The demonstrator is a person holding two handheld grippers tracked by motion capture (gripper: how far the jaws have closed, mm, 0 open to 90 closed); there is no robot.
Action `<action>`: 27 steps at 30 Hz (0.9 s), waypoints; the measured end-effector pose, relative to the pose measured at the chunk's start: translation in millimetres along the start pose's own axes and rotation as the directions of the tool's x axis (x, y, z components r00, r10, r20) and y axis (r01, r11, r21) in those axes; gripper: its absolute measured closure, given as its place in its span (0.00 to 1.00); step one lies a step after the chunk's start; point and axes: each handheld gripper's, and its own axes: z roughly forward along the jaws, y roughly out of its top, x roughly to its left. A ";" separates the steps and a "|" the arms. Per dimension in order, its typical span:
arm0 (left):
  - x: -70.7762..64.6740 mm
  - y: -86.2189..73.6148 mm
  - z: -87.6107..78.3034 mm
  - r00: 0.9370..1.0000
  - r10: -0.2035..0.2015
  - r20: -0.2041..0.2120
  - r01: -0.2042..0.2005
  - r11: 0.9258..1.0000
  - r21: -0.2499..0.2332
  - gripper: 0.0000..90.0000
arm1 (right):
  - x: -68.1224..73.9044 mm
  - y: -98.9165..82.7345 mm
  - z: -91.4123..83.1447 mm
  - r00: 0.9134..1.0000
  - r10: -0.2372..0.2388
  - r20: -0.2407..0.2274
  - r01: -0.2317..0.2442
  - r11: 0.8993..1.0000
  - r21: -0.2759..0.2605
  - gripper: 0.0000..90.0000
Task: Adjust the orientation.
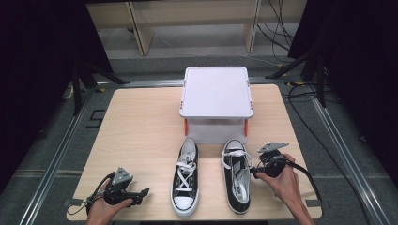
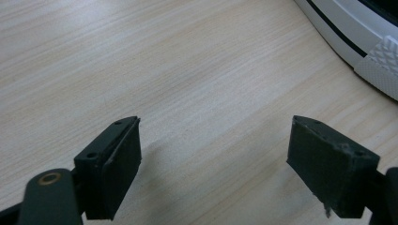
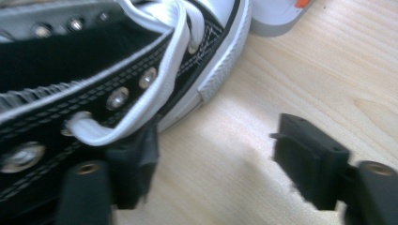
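Table: light wooden table top [image 1: 141, 136], pale grain, carrying all items listed below.
Box: white plastic lidded box [image 1: 216, 91] with orange latches, at the far middle of the table, just beyond the heels of both shoes.
Right shoe: black canvas low-top sneaker with white rubber sole and white laces [image 1: 236, 176], on the near half of the table, toe toward the person, heel near the box. Laces loose over the tongue.
Left shoe: matching black canvas sneaker with white toe cap [image 1: 185, 180], parallel to the first and just beside it, on its left in the high view.
Right gripper: right gripper [image 1: 256, 172] held at the outer side of the right shoe, at mid-length. In the right gripper view [image 3: 213, 159], one jaw lies against the shoe's black side wall below a white lace loop; the other stands apart over bare wood. Jaws wide, clamping nothing.
Left gripper: left gripper [image 1: 142, 194] low over the near left of the table, pointing toward the left shoe, well short of it. Jaws spread wide [image 2: 213, 164], only bare wood between them.
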 end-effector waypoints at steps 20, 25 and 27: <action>1.3 -0.9 -1.0 1.000 0.002 0.002 -0.002 1.000 0.021 0.19 | 41.9 1.2 -57.9 0.995 -0.004 -0.097 0.001 0.999 -0.034 0.45; 1.6 -1.1 -0.3 1.000 -0.007 0.003 0.007 1.000 0.019 0.19 | 46.1 7.5 -51.6 0.995 -0.035 -0.096 0.035 0.999 -0.007 0.45; 2.0 -0.9 -1.1 1.000 -0.006 0.004 0.006 1.000 0.015 0.19 | 46.0 10.8 -47.7 0.994 -0.047 -0.096 0.049 0.999 0.013 0.45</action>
